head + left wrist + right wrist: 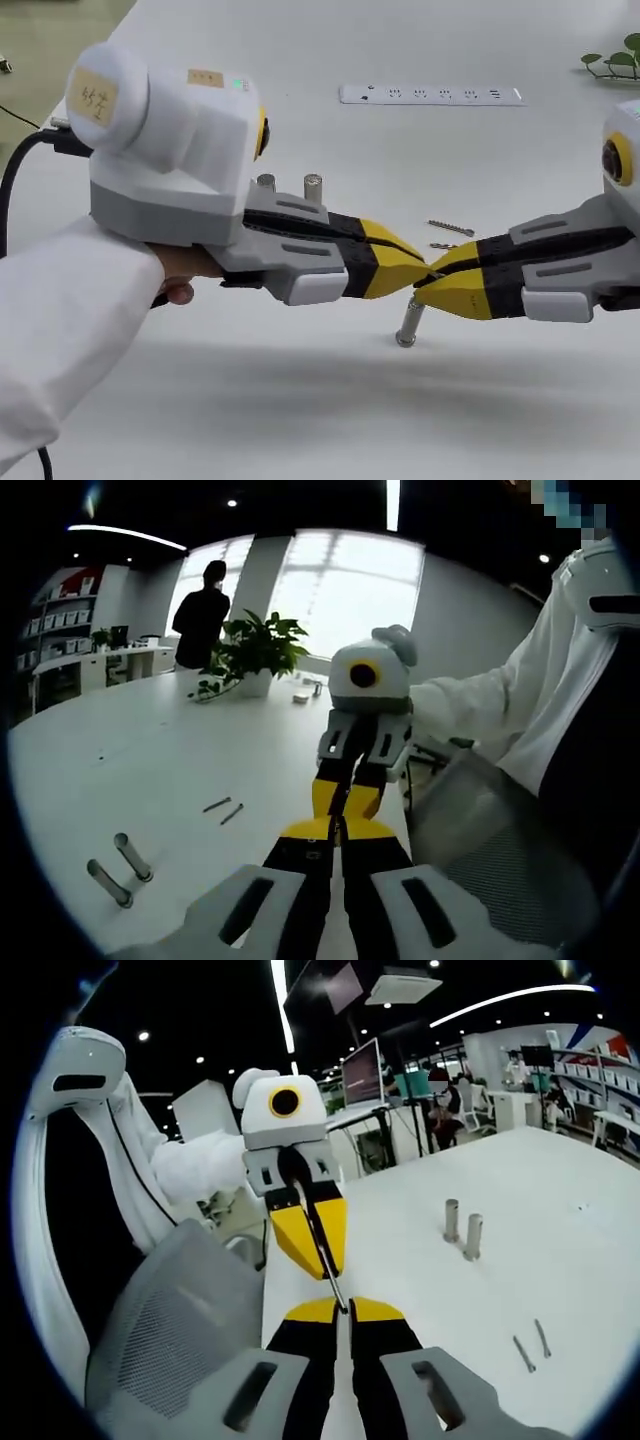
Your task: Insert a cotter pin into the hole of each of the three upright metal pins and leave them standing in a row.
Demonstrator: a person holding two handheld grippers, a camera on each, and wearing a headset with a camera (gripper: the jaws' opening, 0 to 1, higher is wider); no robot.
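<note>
The left claw (420, 268) and the right claw (430, 282) are meeting tip to tip above the white desk (300, 400), both drawn narrow. The right claw is looking clamped on the top of a short, grey, headed metal pin (409, 322), which is hanging tilted beneath the yellow tips, head down and clear of the desk. The left claw is appearing to pinch a thin, silvery cotter pin (337, 1285) that is bridging the 2 sets of tips. Whether it is already entering the hole is too small to tell.

The metal pin is probably going to feel stiff, smooth and dense, so it is asking for a firm grip on the shank beside the hole, leaving the hole open. The cotter pin is looking light, springy and easy to bend or drop. Gripping it near its looped end is likely keeping the legs straight and free.

The head view is supplying the hanging metal pin, the 2 upright metal pins (313, 187) standing close together behind the left claw, and 2 loose cotter pins (450, 228) lying on the desk beyond the tips. The right gripper view is adding the held cotter pin as a fine line running from its own jaws to the opposing tips.
</note>
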